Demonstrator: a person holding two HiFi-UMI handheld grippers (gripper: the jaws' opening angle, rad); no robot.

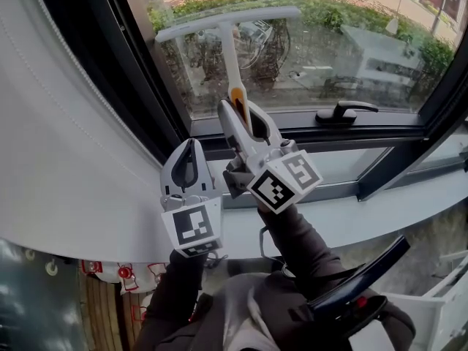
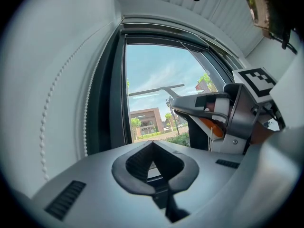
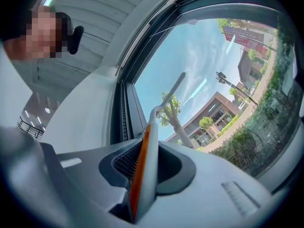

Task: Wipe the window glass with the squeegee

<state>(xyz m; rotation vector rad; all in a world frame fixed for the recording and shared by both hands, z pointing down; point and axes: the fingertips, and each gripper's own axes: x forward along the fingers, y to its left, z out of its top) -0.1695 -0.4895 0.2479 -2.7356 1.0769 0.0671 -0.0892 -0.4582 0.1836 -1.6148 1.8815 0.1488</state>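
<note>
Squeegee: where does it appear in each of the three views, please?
Head view: squeegee at top centre, handle in the right gripper.
Left gripper view: squeegee at centre, small, against the sky.
Right gripper view: squeegee at lower centre, handle between the jaws.
Shared landmark: the dark window frame, left of it in every view.

White blind [image 1: 66, 145] at L w/ bead chain [image 2: 86, 127]. Black latch [image 1: 345, 112] mid-R, grey sill [image 1: 409, 210] below. Outside: bikes [image 1: 265, 46], hedge [image 1: 241, 0], brick bldg [image 2: 145, 121].
</note>
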